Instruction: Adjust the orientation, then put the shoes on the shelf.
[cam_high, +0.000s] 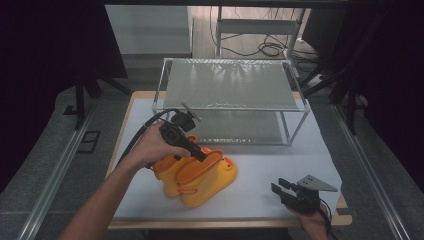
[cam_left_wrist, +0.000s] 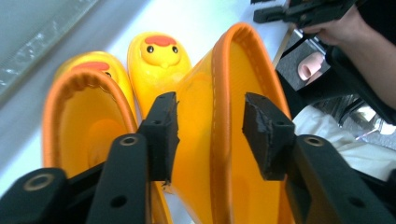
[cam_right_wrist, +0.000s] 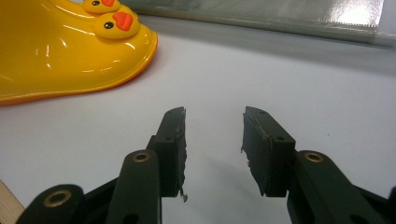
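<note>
Astride boot rim (cam_left_wrist: 219, 93), left tool (cam_left_wrist: 210, 135) agape

we see two matte black grippers. the left gripper (cam_left_wrist: 210, 135) has worn, chipped pads and brass-ringed screw holes along its arms, and a thick black cable trails from it. the right gripper (cam_right_wrist: 212, 149) looks alike and carries a grey three-cornered plate (cam_high: 316, 183). both forearms are bare, unsleeved.
</note>
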